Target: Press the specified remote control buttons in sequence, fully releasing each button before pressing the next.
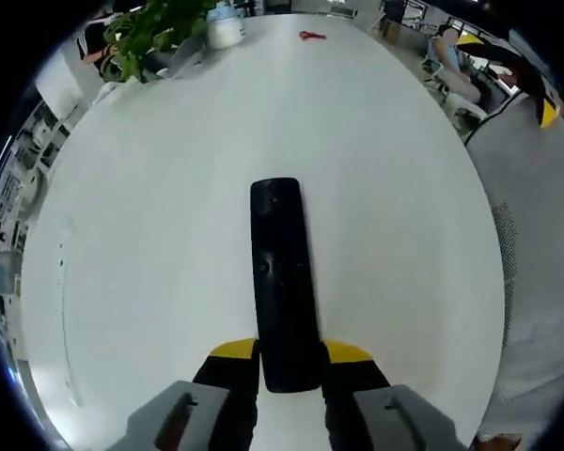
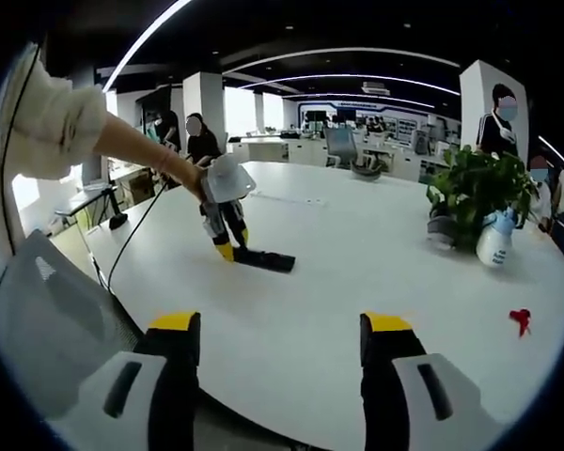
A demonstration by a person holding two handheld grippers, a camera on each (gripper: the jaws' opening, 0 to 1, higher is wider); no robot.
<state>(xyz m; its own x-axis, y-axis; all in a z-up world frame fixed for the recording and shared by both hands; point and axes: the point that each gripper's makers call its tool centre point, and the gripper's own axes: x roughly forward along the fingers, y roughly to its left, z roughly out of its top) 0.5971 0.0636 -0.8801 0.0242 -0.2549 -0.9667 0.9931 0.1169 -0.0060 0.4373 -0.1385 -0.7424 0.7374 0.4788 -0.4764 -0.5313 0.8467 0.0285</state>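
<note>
Left tongs held the remote by its near end; right tongs hung open and empty.

In the left gripper view, the left tongs (image 1: 289, 362) were closed on the near end of the black remote (image 1: 282, 272), which lay flat on the white tabletop (image 1: 150, 235) and pointed away toward a plant (image 1: 155, 33) at the far edge; a small red thing (image 1: 311, 37) lay well beyond the remote. In the right gripper view, the right tongs (image 2: 280, 352) stood wide apart, gripping nothing, well short of the remote (image 2: 265, 259), with the left tongs (image 2: 227, 250) at the remote's end. A spray bottle (image 2: 496, 240) stood far from the remote, beside the plant (image 2: 475, 188). The remote looked stiff, light and smooth, likely to slide, so pinning its button-free end seemed sensible.
</note>
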